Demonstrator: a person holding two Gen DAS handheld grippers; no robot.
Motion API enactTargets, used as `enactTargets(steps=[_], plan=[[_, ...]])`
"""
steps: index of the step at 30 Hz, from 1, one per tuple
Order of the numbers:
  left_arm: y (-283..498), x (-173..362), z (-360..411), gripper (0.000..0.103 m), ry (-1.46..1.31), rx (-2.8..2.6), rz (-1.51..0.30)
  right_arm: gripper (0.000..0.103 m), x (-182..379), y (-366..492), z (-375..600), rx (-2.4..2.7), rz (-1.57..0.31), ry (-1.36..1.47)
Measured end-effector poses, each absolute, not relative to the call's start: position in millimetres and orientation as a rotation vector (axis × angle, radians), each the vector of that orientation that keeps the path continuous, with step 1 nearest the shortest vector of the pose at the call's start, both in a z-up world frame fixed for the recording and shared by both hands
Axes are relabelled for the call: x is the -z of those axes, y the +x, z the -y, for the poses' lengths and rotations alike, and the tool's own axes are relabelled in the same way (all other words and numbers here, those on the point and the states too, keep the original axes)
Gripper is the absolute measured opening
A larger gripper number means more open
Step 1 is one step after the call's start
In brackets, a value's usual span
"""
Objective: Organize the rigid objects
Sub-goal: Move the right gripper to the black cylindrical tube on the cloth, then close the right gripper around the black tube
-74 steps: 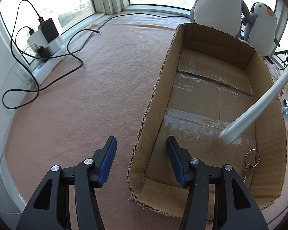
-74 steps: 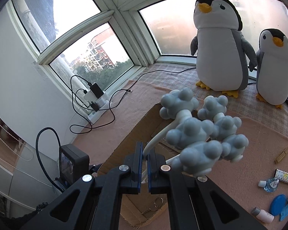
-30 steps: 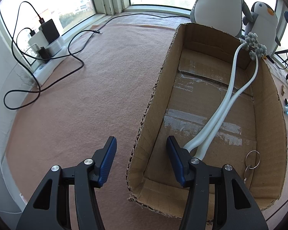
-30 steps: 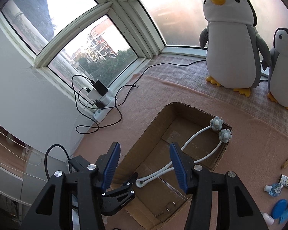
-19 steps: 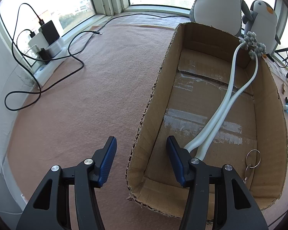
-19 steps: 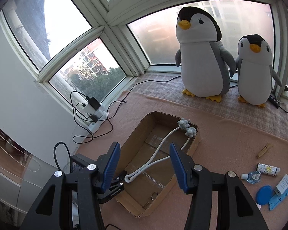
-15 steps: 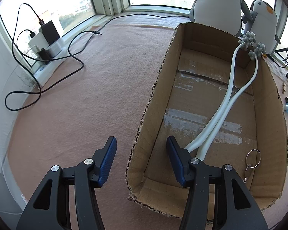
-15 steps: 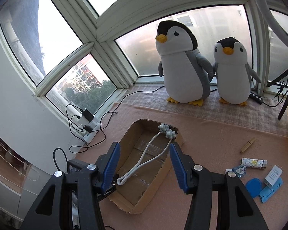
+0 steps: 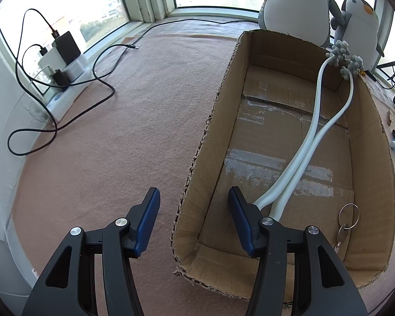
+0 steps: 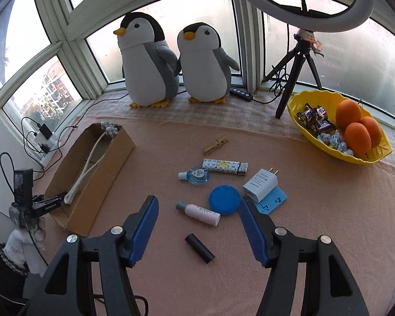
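A cardboard box (image 9: pixel 205 142) (image 10: pixel 118 155) lies on the pink cloth. In it lie a white two-armed massager (image 9: pixel 310 142) (image 10: pixel 92 163) with grey knobbed heads (image 9: pixel 346 58) and a key ring (image 9: pixel 349 216). My left gripper (image 9: pixel 193 205) is open and straddles the box's left wall near its front corner. My right gripper (image 10: pixel 197 218) is open and empty above loose items: a pink bottle (image 10: pixel 201 213), a black tube (image 10: pixel 199 248), a blue disc (image 10: pixel 223 200), a white charger (image 10: pixel 260 184), a small blue bottle (image 10: pixel 196 176), a patterned tube (image 10: pixel 225 166) and a wooden clothespin (image 10: pixel 215 144).
Two plush penguins (image 10: pixel 147 60) stand by the window. A yellow bowl (image 10: pixel 376 155) with oranges and sweets sits at the right, behind a ring-light tripod (image 10: pixel 295 55). A power strip with chargers and cables (image 9: pixel 63 73) lies at the left.
My right gripper has let go of the massager, opened, and swung right from above the box to over the loose items. The massager now lies in the box. My left gripper has stayed put.
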State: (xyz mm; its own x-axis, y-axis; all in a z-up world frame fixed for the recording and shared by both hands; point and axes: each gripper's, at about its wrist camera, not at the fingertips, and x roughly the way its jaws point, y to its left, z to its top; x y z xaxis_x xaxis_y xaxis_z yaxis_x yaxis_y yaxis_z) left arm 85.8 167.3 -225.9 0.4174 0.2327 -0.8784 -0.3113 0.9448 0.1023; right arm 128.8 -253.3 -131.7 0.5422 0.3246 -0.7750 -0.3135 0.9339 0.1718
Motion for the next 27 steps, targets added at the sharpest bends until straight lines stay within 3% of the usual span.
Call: enactTargets(steps=[4, 9, 16, 27], plan=[[86, 226, -167, 0.053, -0.074, -0.345, -1.090, 0.057, 158, 122, 249, -0.393, -0.959, -0.063], [86, 226, -167, 0.053, -0.079, -0.344, -1.090, 0.036, 187, 122, 236, -0.433, -1.025, -0.143], [83, 225, -169, 0.053, -0.087, -0.350, -1.085, 0.026, 215, 127, 219, -0.494, -1.091, -0.236], [83, 226, -169, 0.054, -0.090, -0.350, -1.089, 0.025, 233, 131, 211, -0.505, -1.143, -0.297]])
